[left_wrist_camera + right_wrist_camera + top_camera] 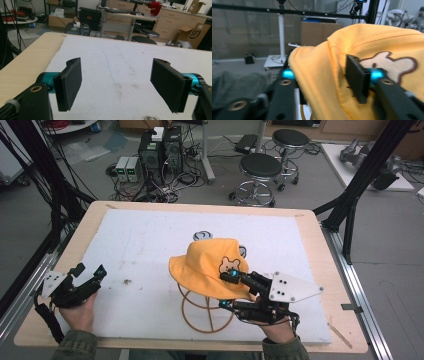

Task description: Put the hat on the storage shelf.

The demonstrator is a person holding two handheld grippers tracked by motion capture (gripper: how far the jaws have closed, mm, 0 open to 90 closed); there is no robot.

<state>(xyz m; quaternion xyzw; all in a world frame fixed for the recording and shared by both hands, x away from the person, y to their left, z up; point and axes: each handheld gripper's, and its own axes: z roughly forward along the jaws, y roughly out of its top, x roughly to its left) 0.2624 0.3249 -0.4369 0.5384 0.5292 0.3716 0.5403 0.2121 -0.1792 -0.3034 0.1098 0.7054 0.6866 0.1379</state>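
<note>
Yellow fabric of the hat drapes between the half-parted jaws of our right gripper, its brim slack there atop the wire stand. Our left gripper rests well apart on the counter, jaws wide, holding nothing.

L gripper at 8 o'clock, jaws wide apart, pointing 2 o'clock. R gripper at 5 o'clock, jaws parted, pointing 9 o'clock.

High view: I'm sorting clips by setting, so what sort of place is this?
Probably a robotics lab or workshop: computer towers with tangled cables on the floor, black round stools, and a padded table set in a black frame.
</note>
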